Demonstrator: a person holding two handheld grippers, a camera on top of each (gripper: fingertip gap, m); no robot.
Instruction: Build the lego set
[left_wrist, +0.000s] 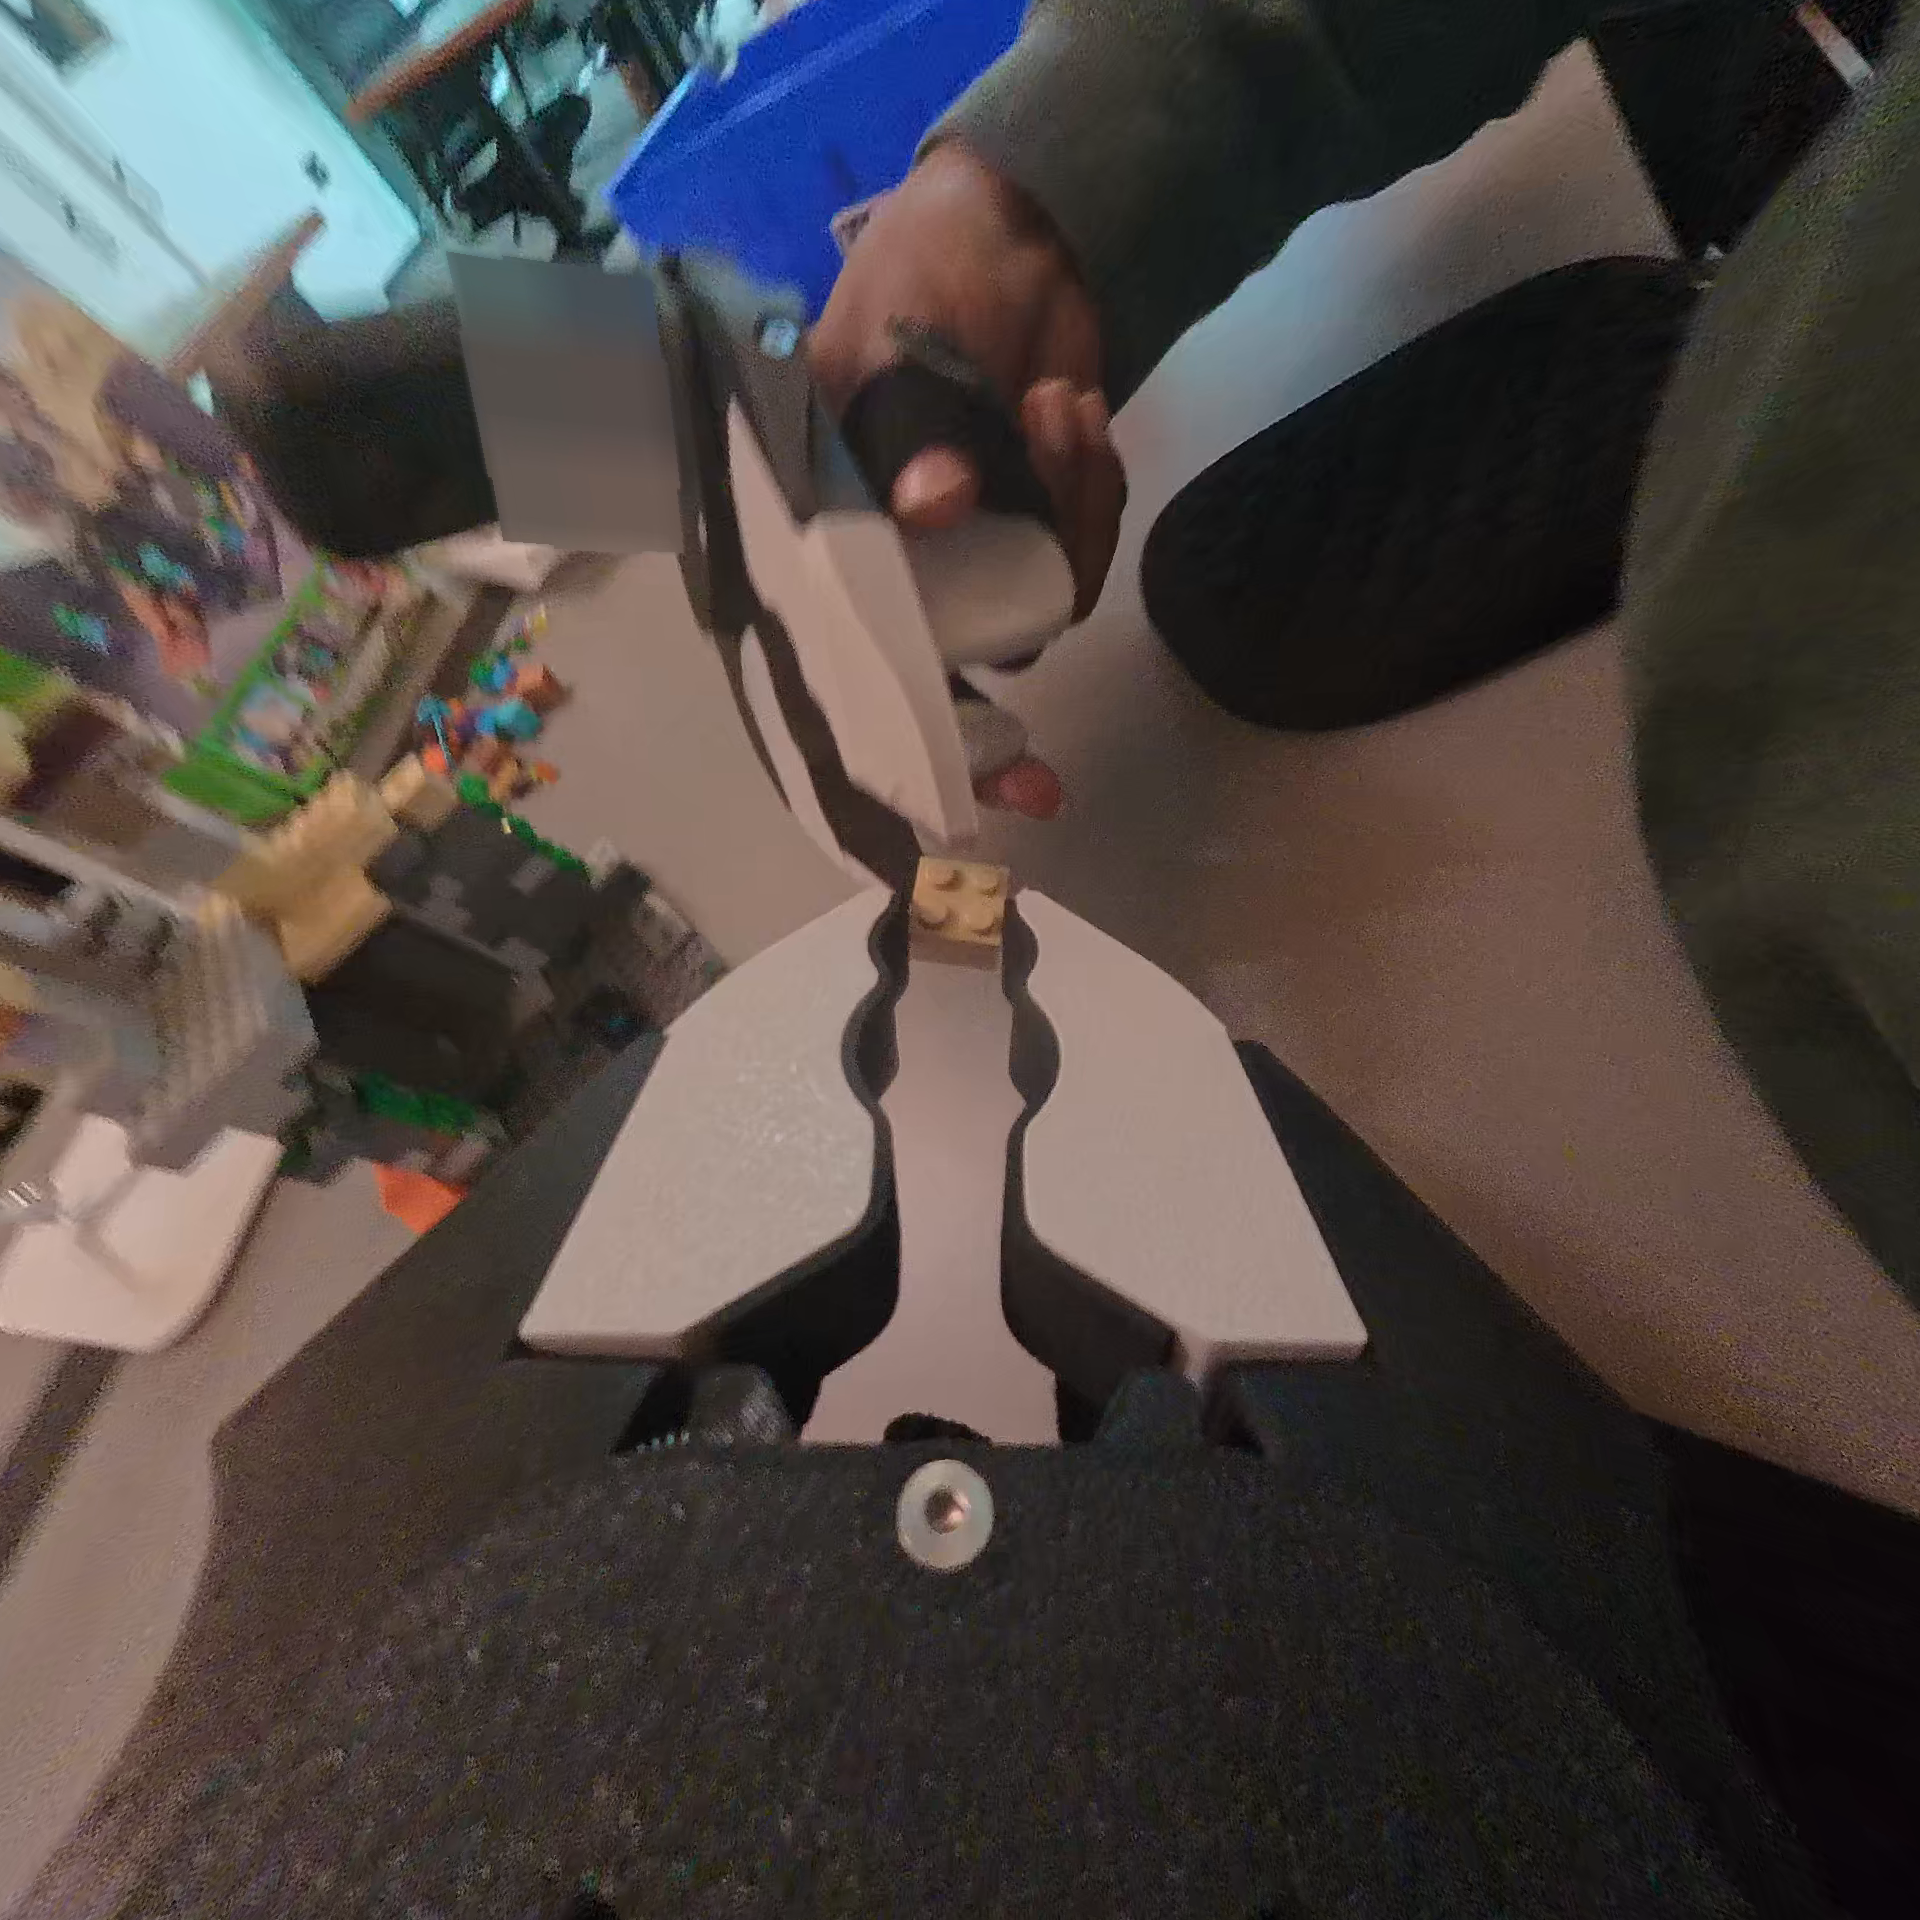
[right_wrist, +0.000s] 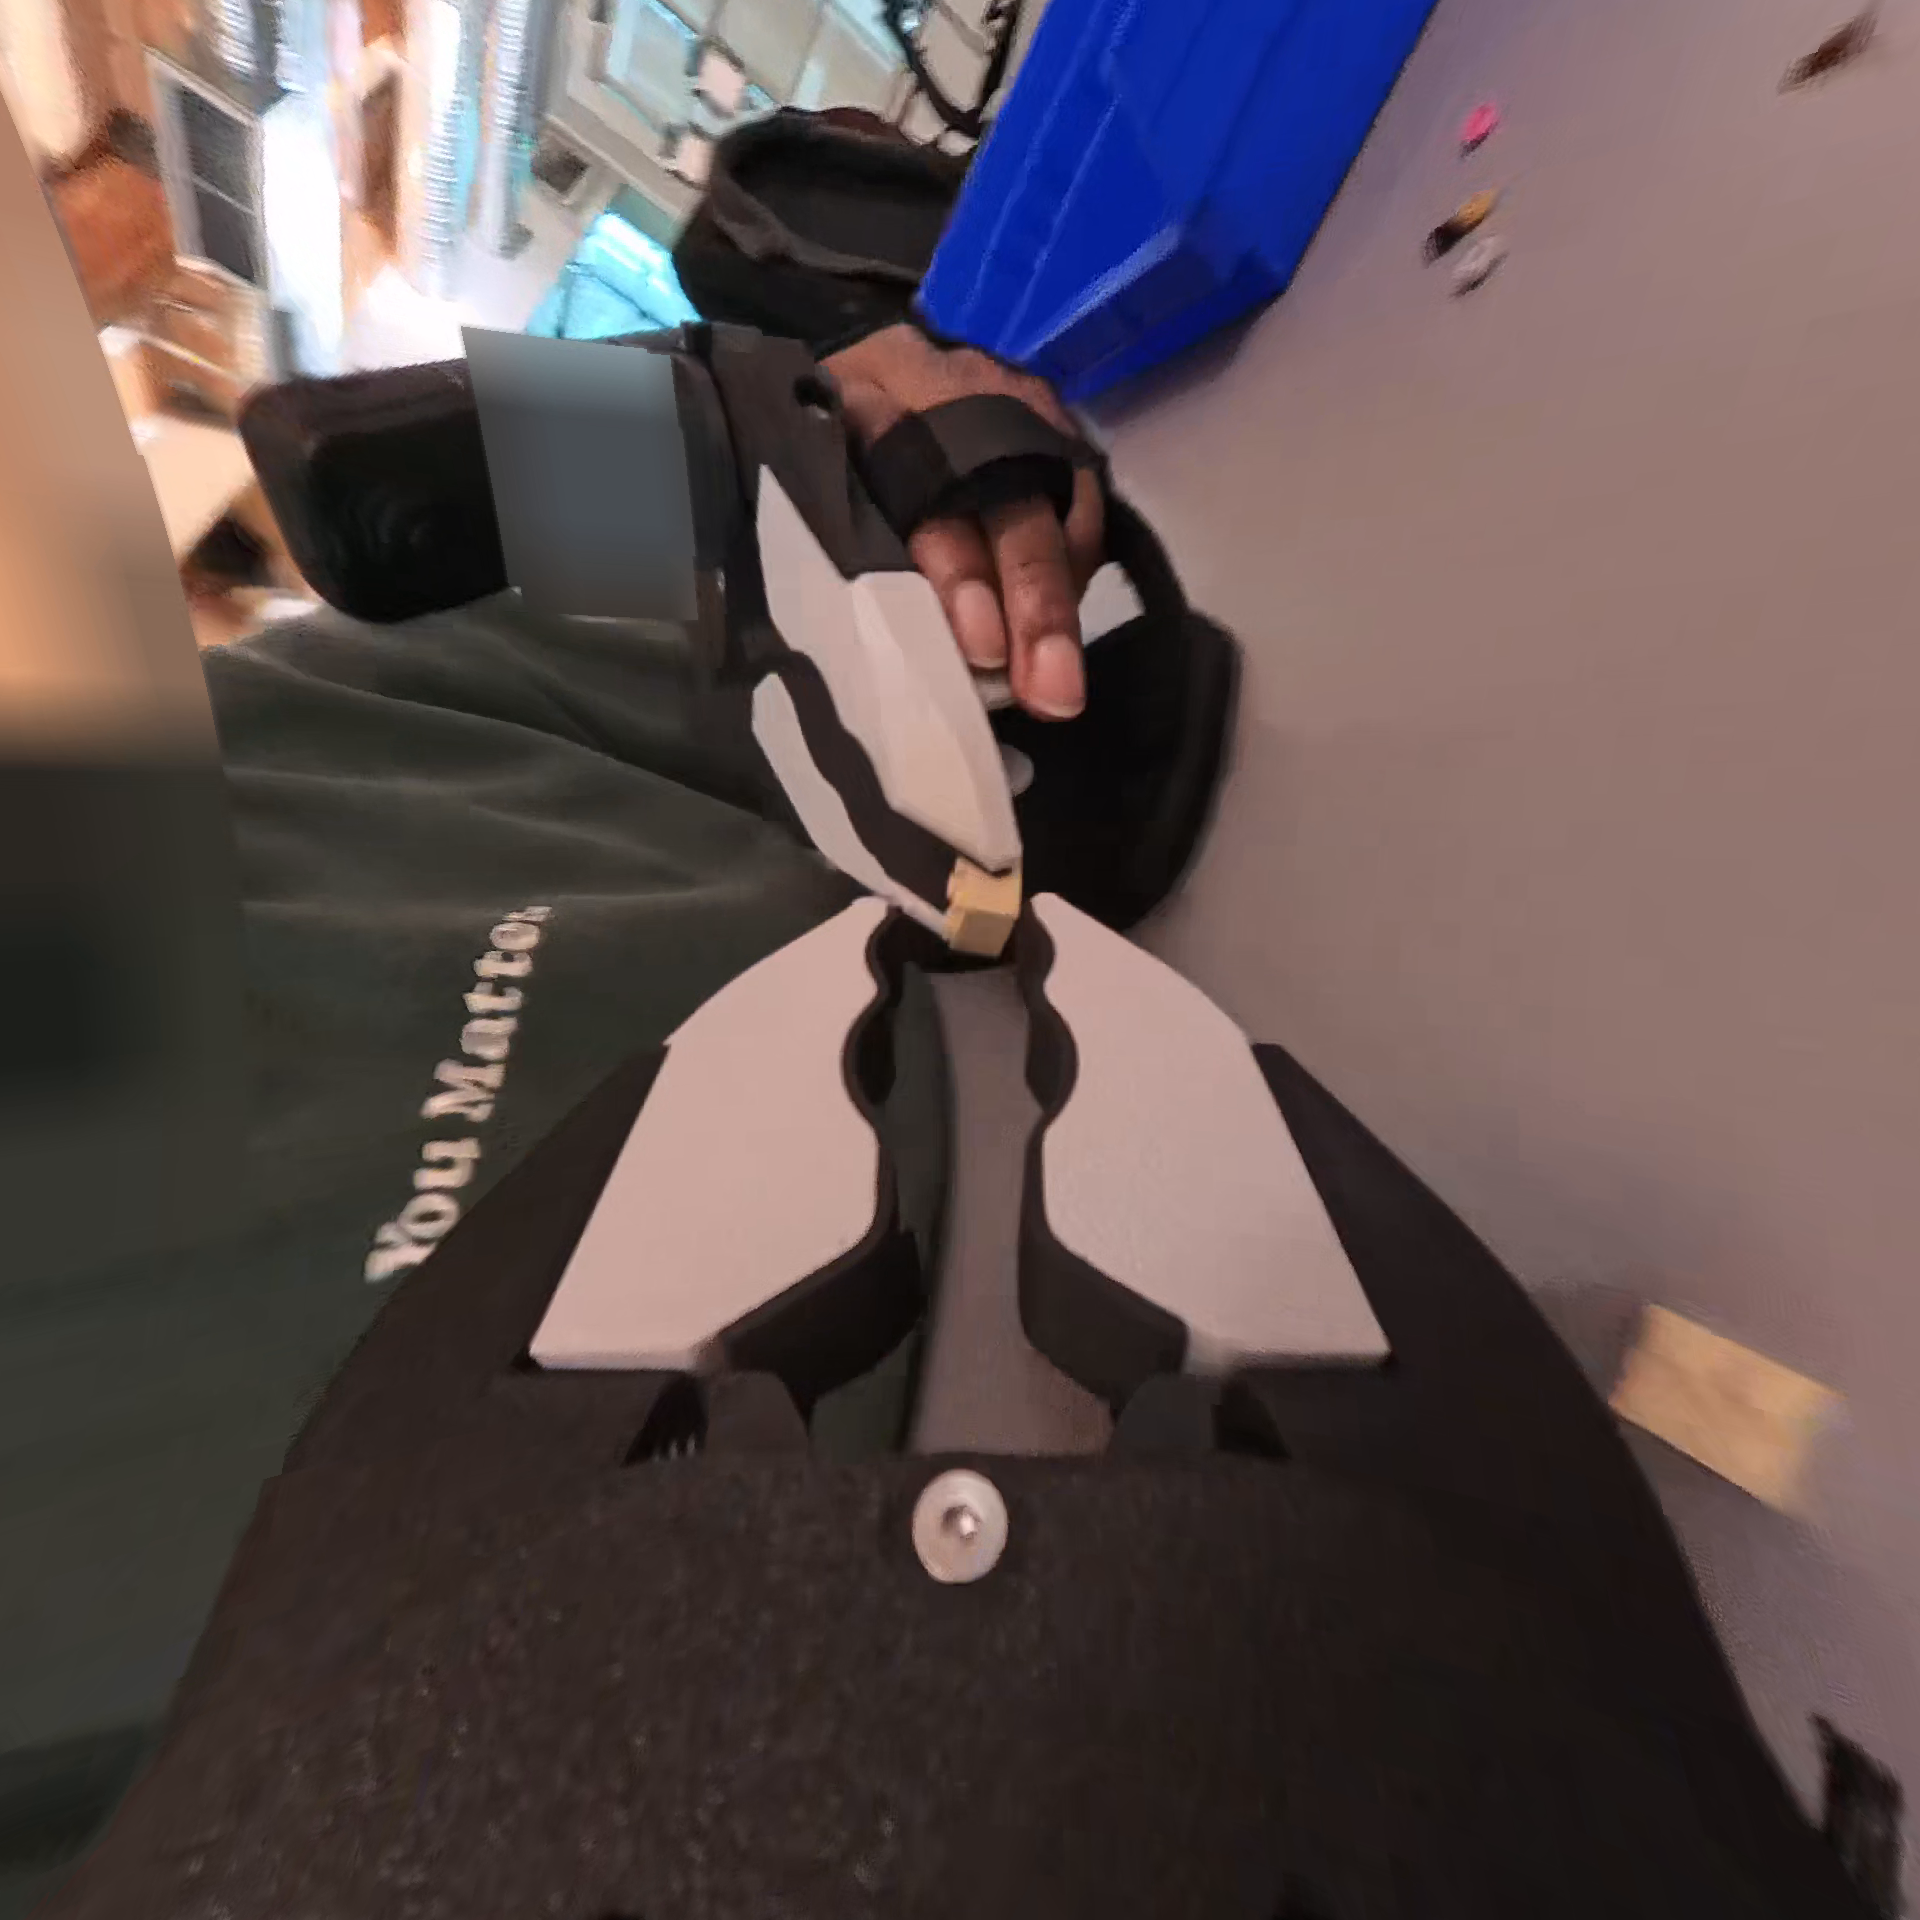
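One brick (left_wrist: 958, 920) pinched mid-air in left hand-held gripper (left_wrist: 954, 902), right hand-held gripper (right_wrist: 961, 907) spread at it: seemingly a handover, next calling for a square close before release.

Pale grey jaws, black bodies, green sleeve (left_wrist: 1195, 156)

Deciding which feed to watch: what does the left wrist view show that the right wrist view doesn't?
Left wrist only: the partly built model and loose coloured pieces. Right wrist only: a blurred flat tan piece on the table. Both: the tan brick pinched at the tips of the left tongs, and the blue bin.
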